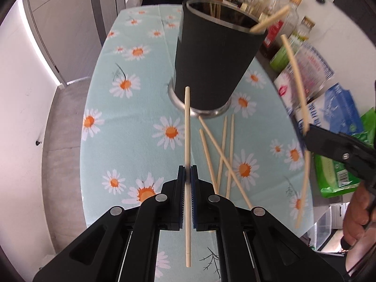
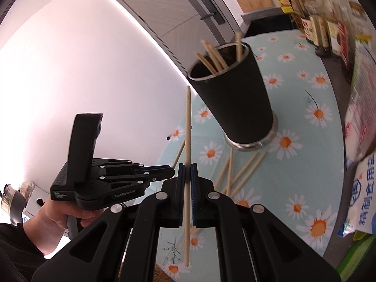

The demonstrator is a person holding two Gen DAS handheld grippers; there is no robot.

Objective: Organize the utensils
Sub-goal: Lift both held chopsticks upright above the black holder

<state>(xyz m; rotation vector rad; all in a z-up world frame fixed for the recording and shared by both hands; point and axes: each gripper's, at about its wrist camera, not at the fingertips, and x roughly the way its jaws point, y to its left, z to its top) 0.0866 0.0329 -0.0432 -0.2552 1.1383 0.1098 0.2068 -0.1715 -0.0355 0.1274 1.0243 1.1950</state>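
A black cup with a steel base (image 1: pixel 211 58) stands on the daisy tablecloth (image 1: pixel 141 94); it also shows in the right wrist view (image 2: pixel 235 98) with several chopsticks in it. My left gripper (image 1: pixel 187 171) is shut on a chopstick (image 1: pixel 187 129), held just in front of the cup. My right gripper (image 2: pixel 187 171) is shut on another chopstick (image 2: pixel 188 122), left of the cup; it shows in the left wrist view (image 1: pixel 307 131) at the right. Several loose chopsticks (image 1: pixel 223 152) lie crossed on the cloth before the cup.
Bottles and jars (image 1: pixel 277 2) stand behind the cup. Food packets (image 1: pixel 329 108) lie along the table's right side. A door (image 2: pixel 188 4) and white wall are on the left.
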